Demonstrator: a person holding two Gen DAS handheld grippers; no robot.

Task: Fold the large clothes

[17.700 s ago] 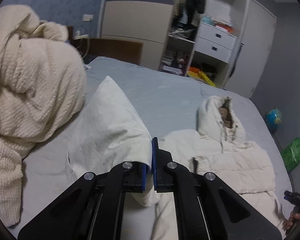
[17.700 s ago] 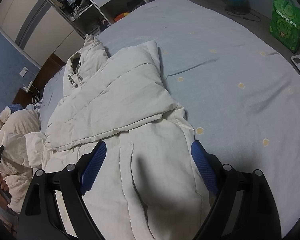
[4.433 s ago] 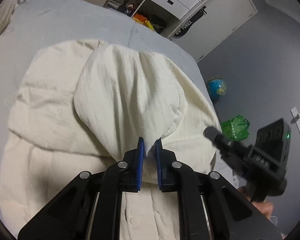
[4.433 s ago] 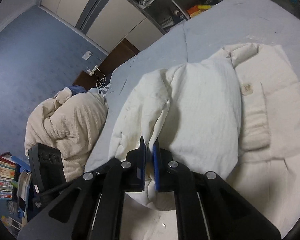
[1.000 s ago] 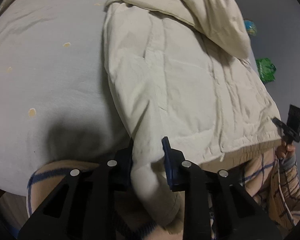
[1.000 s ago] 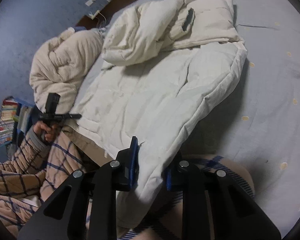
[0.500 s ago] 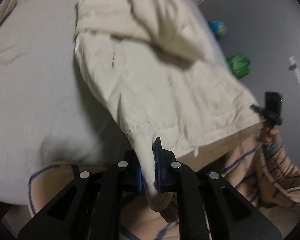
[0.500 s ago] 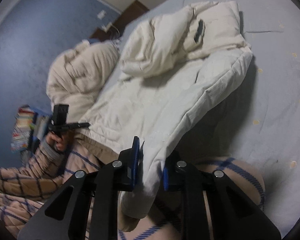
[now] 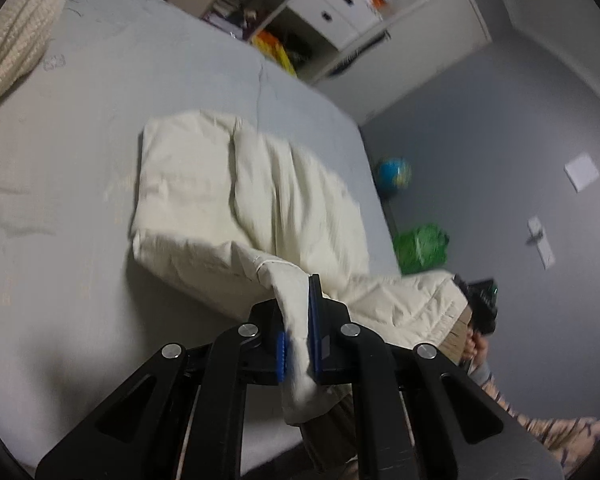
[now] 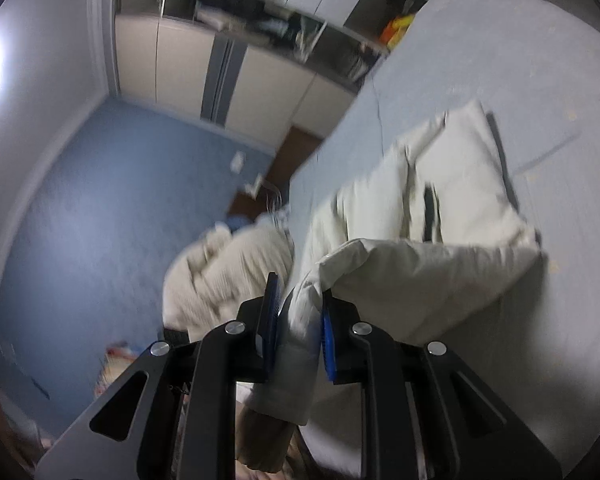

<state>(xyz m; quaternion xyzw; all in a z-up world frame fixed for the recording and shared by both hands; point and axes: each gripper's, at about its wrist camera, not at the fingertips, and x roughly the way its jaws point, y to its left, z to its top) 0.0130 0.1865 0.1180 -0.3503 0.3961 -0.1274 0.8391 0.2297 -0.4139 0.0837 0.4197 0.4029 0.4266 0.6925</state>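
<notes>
The left gripper (image 9: pixel 298 340) is squeezed tight on one bottom corner of the coat (image 9: pixel 236 192), and the right gripper (image 10: pixel 298 334) pinches the other corner. Holding both corners lets the bottom edge lift evenly. The rest of the coat lies ahead on the bed (image 9: pixel 60 128).

Cream padded jacket (image 9: pixel 236 184), seemingly folded, on the grey bed, near hem lifted off it.
</notes>
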